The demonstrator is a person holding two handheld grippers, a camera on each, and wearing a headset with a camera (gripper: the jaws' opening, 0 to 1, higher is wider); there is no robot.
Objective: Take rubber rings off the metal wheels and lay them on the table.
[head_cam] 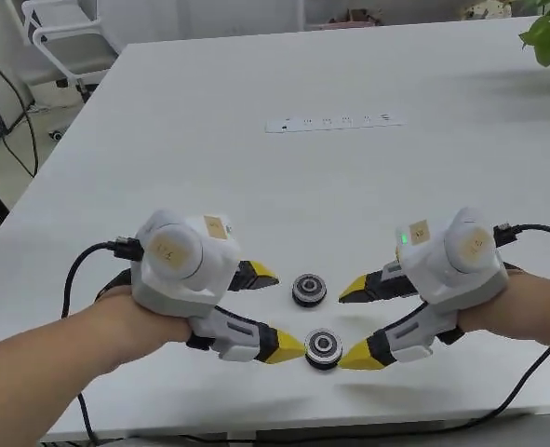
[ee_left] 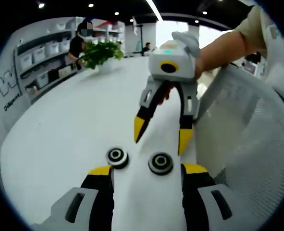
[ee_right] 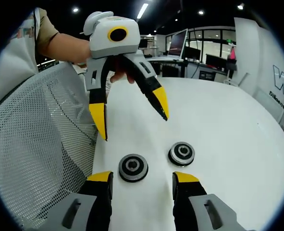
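Note:
Two small metal wheels with black rubber rings lie flat on the white table (head_cam: 256,168), one farther (head_cam: 309,289) and one nearer the front edge (head_cam: 322,347). My left gripper (head_cam: 279,310) is open, its yellow tips just left of the wheels. My right gripper (head_cam: 349,323) is open too and faces it from the right. In the left gripper view my own gripper (ee_left: 147,169) stands before the far wheel (ee_left: 117,157) and near wheel (ee_left: 160,163), with the right gripper (ee_left: 162,134) beyond. In the right gripper view my own gripper (ee_right: 142,177) frames the near wheel (ee_right: 133,167); the far wheel (ee_right: 181,154) and left gripper (ee_right: 131,118) lie beyond.
A white power strip (head_cam: 333,122) lies mid-table, farther back. A white chair (head_cam: 60,33) stands off the far left corner and a green plant (head_cam: 549,33) at the far right. The near wheel sits close to the table's front edge. A mesh chair back (ee_right: 45,144) stands beside the table.

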